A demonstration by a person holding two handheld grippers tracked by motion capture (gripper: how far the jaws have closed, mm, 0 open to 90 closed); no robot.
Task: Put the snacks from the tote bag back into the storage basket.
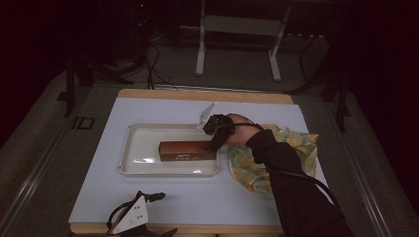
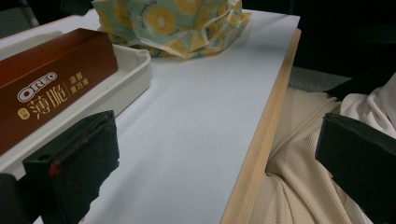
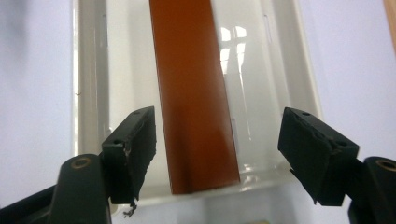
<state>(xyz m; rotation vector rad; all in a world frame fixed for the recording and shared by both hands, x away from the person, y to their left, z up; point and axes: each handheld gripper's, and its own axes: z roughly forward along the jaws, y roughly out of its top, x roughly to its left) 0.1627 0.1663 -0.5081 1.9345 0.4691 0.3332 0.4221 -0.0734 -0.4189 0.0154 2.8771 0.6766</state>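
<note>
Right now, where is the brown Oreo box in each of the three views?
High view: the Oreo box lies in the white tray, mid-table, under the right gripper.
Left gripper view: upper left, label facing the camera.
Right gripper view: centre, running up between the open jaws.
Shared landmark: the white tray.

**Around the work area**

A yellow patterned cloth (image 1: 276,158) is lying crumpled on the white tabletop (image 1: 163,202), just beside the tray's right end. A wooden edge (image 2: 261,140) is bordering the table. Metal stand legs (image 1: 200,54) are standing on the floor behind it.
</note>
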